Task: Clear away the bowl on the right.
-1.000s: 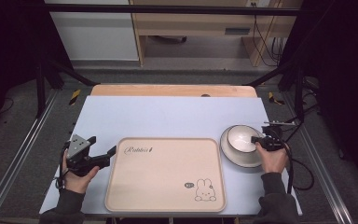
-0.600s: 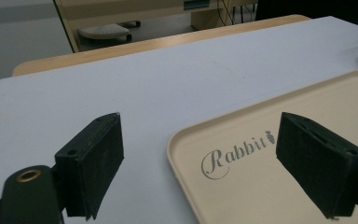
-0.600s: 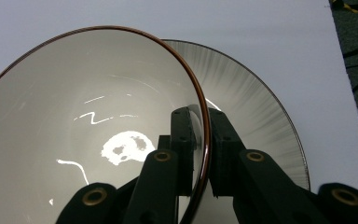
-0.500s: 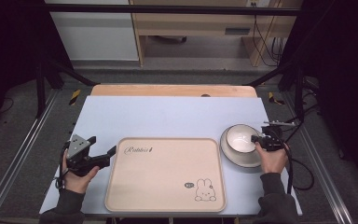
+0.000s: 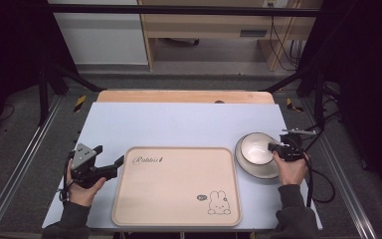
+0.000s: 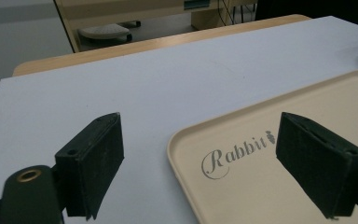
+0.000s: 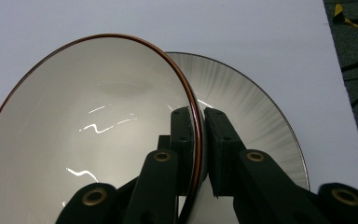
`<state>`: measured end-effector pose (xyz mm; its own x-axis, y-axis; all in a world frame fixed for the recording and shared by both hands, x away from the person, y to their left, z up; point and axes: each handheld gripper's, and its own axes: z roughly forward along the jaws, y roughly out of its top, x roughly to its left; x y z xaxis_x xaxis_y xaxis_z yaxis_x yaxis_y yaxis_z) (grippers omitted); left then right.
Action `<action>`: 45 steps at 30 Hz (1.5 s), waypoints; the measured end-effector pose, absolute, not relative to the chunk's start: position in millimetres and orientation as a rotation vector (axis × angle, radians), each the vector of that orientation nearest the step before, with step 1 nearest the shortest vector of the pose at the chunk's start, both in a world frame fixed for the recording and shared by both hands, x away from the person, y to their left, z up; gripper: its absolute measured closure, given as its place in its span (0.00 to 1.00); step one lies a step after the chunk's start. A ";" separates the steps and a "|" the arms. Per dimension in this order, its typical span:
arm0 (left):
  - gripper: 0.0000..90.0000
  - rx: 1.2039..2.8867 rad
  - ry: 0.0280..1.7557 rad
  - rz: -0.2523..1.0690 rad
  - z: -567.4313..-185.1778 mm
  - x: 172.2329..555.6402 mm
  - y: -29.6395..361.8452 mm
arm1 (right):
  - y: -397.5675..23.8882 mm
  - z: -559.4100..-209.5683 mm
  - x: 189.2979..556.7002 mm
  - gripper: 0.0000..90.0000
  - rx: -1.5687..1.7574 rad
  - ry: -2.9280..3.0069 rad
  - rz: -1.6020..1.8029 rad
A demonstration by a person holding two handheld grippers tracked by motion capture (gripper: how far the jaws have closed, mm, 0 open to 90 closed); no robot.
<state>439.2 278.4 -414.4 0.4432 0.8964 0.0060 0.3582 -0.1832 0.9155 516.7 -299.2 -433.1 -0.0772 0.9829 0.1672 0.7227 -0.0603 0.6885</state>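
Now the right tool (image 7: 198,140) pinches the bowl (image 7: 98,121) rim.

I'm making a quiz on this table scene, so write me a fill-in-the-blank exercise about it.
1. The right tool is shut on the rim of the ____.
2. The bowl sits on a grey ____.
3. The word printed on the tray is ____.
4. The jaws of the left tool stand ____, with nothing between them.

Missing words: bowl; plate; Rabbit; open

White bowl (image 7: 88,135), brown rim; beige tray (image 5: 179,184), rabbit print.
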 end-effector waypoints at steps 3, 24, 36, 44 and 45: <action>0.16 1.750 1.083 0.715 -414.4 439.2 278.4 | -300.3 -433.0 516.1 0.91 1.798 1.838 0.909; 0.16 1.752 1.082 0.714 -414.4 439.1 278.3 | -297.6 -424.3 511.7 0.91 1.771 1.840 0.949; 0.16 1.752 1.082 0.713 -414.3 439.2 278.0 | -296.9 -416.7 507.3 0.91 1.743 1.839 0.983; 0.16 1.755 1.081 0.714 -414.6 439.4 277.4 | -293.1 -410.4 504.2 0.91 1.715 1.849 1.007; 0.16 1.755 1.081 0.714 -414.6 439.4 277.6 | -292.0 -409.5 503.6 0.91 1.717 1.845 1.013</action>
